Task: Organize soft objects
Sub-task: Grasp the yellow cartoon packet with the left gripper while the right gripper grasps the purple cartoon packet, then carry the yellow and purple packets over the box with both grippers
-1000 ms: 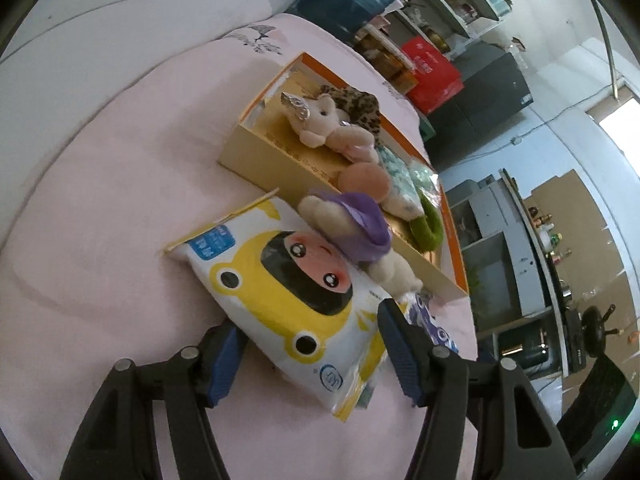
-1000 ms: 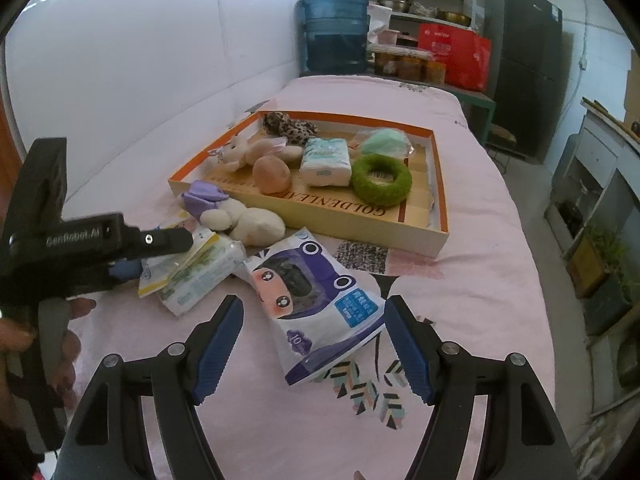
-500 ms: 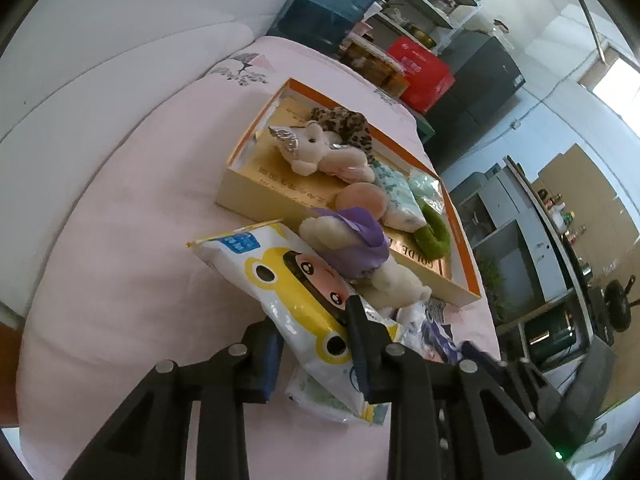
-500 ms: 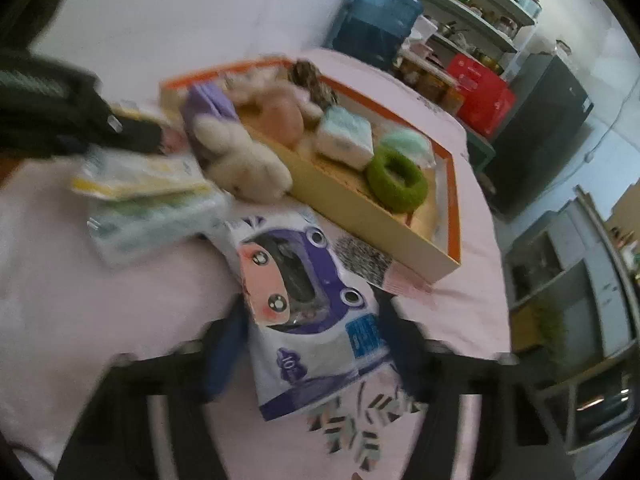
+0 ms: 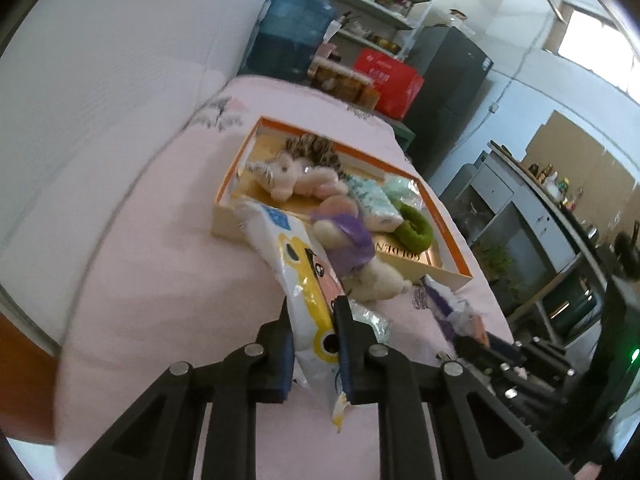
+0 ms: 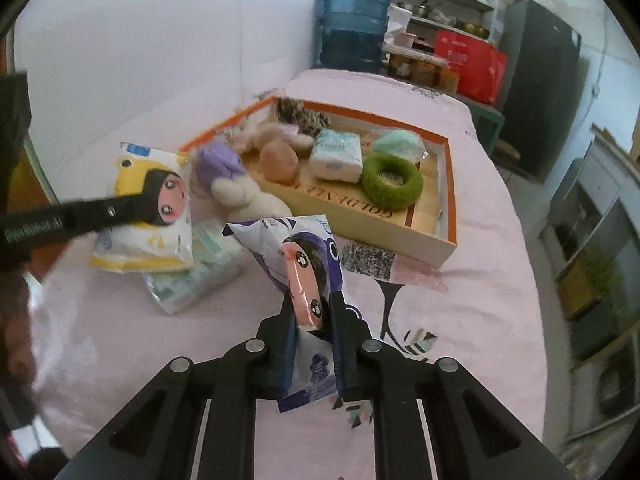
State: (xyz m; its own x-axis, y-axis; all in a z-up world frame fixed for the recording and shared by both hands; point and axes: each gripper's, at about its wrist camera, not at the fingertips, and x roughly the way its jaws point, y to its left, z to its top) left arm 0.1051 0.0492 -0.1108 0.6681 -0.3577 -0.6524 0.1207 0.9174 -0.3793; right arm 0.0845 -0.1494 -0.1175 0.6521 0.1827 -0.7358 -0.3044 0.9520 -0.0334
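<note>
My left gripper (image 5: pixel 313 312) is shut on a yellow cartoon tissue pack (image 5: pixel 298 272) and holds it off the pink bedspread; the pack also shows in the right wrist view (image 6: pixel 150 208). My right gripper (image 6: pixel 310 308) is shut on a purple cartoon tissue pack (image 6: pixel 304 264), lifted above the bed. An orange-rimmed box (image 6: pixel 450 184) behind holds plush toys, a tissue pack and a green ring (image 6: pixel 392 182). A plush with a purple hat (image 6: pixel 236 184) lies against the box's front wall. A pale green pack (image 6: pixel 196 272) lies on the bed.
A white wall runs along the left of the bed. A blue water jug (image 6: pixel 352 28), shelves, a red box (image 6: pixel 470 64) and a dark fridge stand beyond the bed's far end. The bed's edge drops off at the right.
Both grippers closed on their packs and lifted them: the left on the yellow pack, the right on the purple pack. Both packs now stand squeezed edgewise between the fingers.
</note>
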